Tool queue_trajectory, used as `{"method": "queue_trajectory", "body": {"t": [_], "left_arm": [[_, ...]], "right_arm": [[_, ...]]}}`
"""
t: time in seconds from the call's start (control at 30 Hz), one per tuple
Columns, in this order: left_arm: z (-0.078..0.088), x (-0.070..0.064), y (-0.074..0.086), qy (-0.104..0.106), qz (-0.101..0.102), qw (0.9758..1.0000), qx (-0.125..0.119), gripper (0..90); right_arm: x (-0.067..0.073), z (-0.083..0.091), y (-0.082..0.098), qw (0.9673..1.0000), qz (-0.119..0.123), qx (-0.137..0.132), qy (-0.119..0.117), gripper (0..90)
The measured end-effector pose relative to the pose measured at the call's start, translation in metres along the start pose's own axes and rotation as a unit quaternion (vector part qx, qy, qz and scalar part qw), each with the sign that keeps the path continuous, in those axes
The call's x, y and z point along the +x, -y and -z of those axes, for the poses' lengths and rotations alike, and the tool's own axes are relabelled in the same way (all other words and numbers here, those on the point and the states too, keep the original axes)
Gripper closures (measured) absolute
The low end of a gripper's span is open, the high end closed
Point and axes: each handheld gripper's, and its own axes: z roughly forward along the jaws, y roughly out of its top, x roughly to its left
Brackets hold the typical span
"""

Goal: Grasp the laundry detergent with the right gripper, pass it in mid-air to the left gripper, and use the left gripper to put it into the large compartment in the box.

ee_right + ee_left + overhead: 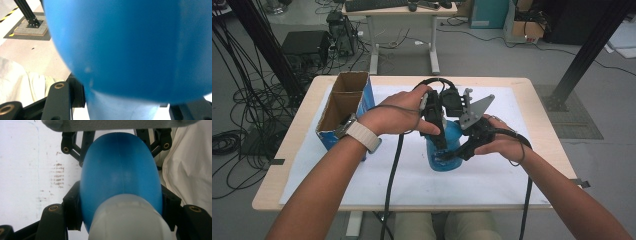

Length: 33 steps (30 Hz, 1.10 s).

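Both grippers are clamped on the blue bottle (446, 150): left gripper (439, 142) pinching its upper body, right gripper (452, 156) lower down. Best keep the right firm, twisting gently from above.

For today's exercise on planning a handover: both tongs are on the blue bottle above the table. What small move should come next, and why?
Probably twist the cap. The left tongs clamp the blue bottle at its sides, near the pale cap; the right tongs grip it from the other side. With both shut on it, one can likely steady while the other turns.
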Motion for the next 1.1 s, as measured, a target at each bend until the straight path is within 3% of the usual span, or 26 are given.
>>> {"method": "queue_trajectory", "body": {"t": [1.1], "left_arm": [[0.0027,0.0063,-0.0003,0.0,-0.004,1.0,-0.002,37.2]], "right_arm": [[-0.0056,0.0023,-0.0025,1.0,0.003,0.002,0.0,43.4]]}}
